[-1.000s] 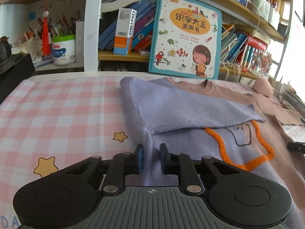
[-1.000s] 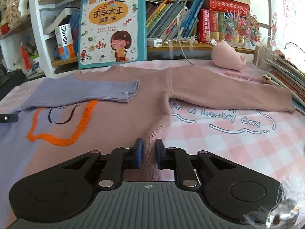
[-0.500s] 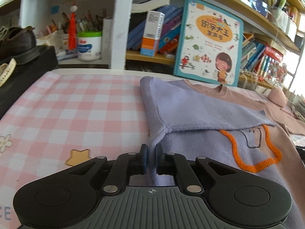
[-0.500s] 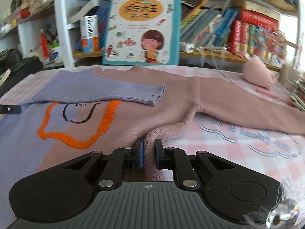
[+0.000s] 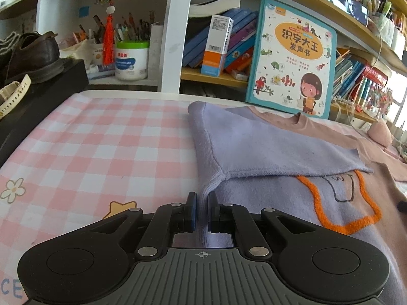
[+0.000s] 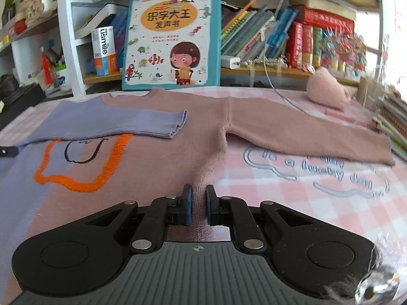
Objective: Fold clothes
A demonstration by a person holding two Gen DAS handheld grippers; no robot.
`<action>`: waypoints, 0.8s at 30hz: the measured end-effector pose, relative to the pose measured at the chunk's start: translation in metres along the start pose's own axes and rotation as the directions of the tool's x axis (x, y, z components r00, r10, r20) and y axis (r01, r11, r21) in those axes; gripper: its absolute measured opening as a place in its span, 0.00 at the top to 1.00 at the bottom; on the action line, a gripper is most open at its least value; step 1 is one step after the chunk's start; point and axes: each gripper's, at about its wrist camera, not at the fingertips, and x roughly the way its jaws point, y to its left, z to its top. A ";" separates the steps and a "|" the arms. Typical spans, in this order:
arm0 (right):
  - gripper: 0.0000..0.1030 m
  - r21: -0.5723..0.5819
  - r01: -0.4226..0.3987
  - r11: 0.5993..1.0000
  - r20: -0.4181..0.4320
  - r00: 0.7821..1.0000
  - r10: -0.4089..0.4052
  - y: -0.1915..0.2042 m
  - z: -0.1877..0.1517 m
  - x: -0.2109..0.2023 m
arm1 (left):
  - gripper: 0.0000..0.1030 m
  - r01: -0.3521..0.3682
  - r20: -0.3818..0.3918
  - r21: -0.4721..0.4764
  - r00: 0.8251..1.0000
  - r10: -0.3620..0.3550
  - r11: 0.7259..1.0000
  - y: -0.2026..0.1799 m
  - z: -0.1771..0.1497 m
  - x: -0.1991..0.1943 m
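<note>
A lilac and dusty-pink sweater [image 5: 274, 198] with an orange outline lies flat on the checked cloth. Its lilac sleeve [image 5: 267, 150] is folded across the chest; it also shows in the right wrist view [image 6: 114, 124]. The pink sleeve [image 6: 305, 132] lies stretched out to the right. My left gripper [image 5: 202, 212] is shut on the sweater's lilac side edge, which rises in a ridge between the pads. My right gripper [image 6: 198, 208] is shut on the sweater's pink side edge [image 6: 208, 172], pinched up below the armpit.
A pink checked cloth [image 5: 101, 147] covers the table. A large children's book [image 5: 290, 58] leans against the bookshelf behind. A black box with a brown shoe [image 5: 33, 56] stands at the far left. A pink bundle [image 6: 326, 89] and stacked books [image 6: 391, 127] sit at the right.
Both grippers have closed from open onto the sweater's side edges, and the fabric now stands pinched up between the pads. Both views have shifted slightly.
</note>
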 end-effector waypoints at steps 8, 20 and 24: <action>0.90 -0.055 0.027 0.998 0.009 1.000 -0.027 0.010 -0.003 0.000 | 0.93 -0.012 -0.004 0.017 1.000 0.012 1.000 -0.003 0.002 0.002; 0.71 0.006 0.004 1.000 0.038 0.999 -0.004 0.002 -0.004 -0.008 | 0.69 -0.096 0.120 0.105 0.989 0.083 0.990 -0.036 0.013 -0.039; 0.50 0.013 0.014 1.000 0.078 0.997 -0.014 -0.001 -0.005 -0.019 | 0.35 -0.058 0.162 0.135 0.986 0.036 0.989 -0.056 0.018 -0.048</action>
